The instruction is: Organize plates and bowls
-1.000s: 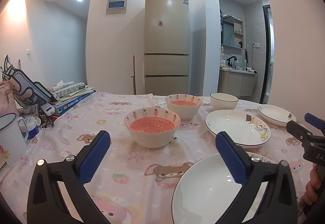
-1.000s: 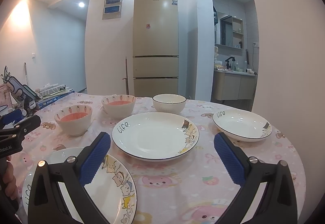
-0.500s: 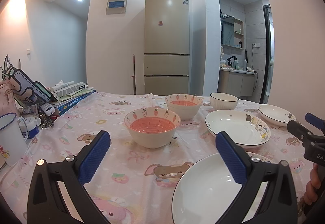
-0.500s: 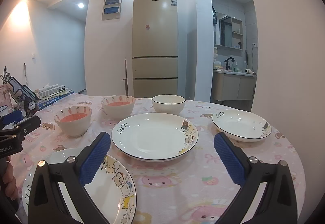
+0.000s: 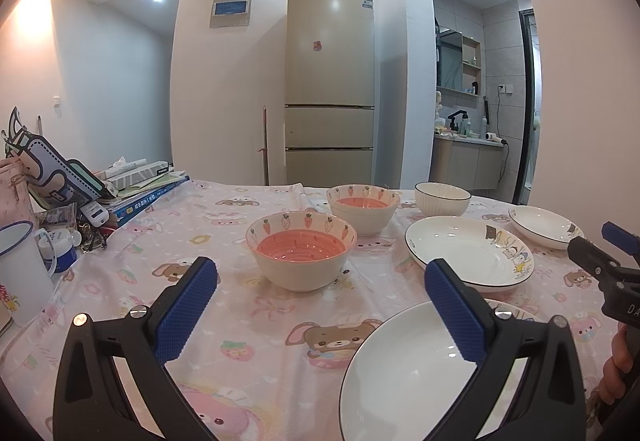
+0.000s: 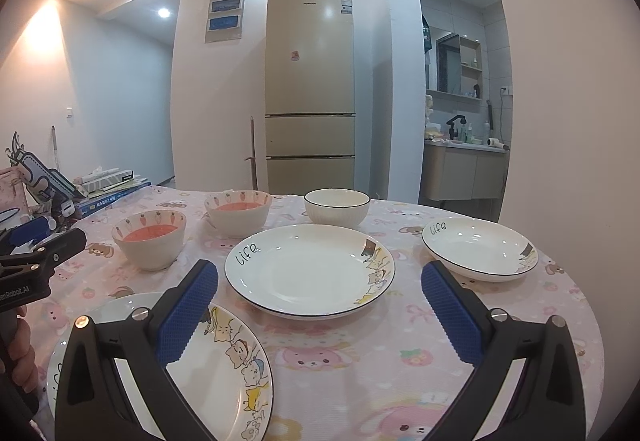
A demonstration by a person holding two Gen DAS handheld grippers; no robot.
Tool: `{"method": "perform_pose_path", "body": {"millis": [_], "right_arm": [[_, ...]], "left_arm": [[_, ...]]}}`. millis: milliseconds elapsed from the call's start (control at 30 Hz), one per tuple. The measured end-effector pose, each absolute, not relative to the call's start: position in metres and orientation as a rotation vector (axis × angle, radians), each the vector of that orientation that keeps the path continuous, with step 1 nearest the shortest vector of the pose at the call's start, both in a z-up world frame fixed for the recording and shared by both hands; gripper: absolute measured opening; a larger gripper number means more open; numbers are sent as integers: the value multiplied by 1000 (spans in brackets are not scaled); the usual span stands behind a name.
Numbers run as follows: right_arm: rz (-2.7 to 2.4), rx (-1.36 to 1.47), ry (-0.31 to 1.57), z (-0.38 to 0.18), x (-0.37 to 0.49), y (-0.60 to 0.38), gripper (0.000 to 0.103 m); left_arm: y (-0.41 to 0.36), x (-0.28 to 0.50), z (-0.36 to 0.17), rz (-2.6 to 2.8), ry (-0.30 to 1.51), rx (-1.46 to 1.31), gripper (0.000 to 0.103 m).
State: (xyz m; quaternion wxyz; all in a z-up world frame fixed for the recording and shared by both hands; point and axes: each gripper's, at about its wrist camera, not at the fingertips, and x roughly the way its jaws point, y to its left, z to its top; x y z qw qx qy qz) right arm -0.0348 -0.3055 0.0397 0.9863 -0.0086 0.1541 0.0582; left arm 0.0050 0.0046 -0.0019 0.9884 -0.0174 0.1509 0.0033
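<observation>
On the pink cartoon tablecloth stand two pink-lined carrot bowls, a near one (image 5: 301,257) (image 6: 149,239) and a far one (image 5: 362,209) (image 6: 238,213), and a white ribbed bowl (image 5: 442,198) (image 6: 337,207). A large "life" plate (image 6: 310,269) (image 5: 468,251) lies mid-table, a smaller one (image 6: 480,248) (image 5: 546,221) at the right, and a third plate (image 6: 224,373) (image 5: 404,373) nearest me. My left gripper (image 5: 320,311) is open and empty, above the cloth before the near carrot bowl. My right gripper (image 6: 319,313) is open and empty, in front of the large plate.
Books and boxes (image 5: 144,185), a printed bag (image 5: 48,169) and a white enamel mug (image 5: 20,273) crowd the table's left edge. A beige fridge (image 5: 330,81) stands behind the table. The table's right edge curves near a wall (image 6: 560,121).
The right wrist view has shifted slightly, with the plates sitting a little higher in frame. The left gripper has not visibly moved. Both stay open.
</observation>
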Motion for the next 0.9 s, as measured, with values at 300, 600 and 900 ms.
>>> {"method": "perform_pose_path", "body": {"millis": [300,600,900], "right_arm": [[122,-17,310,41,-36,-303,103],[127,-18,312,40,-35,-302,103],[126,-17,313,40,-35,-301,103]], "left_arm": [[4,3,-2,9,303,-38,103],[4,2,-2,10,302,-40,103],[5,2,-2,11,304,-40,103]]}}
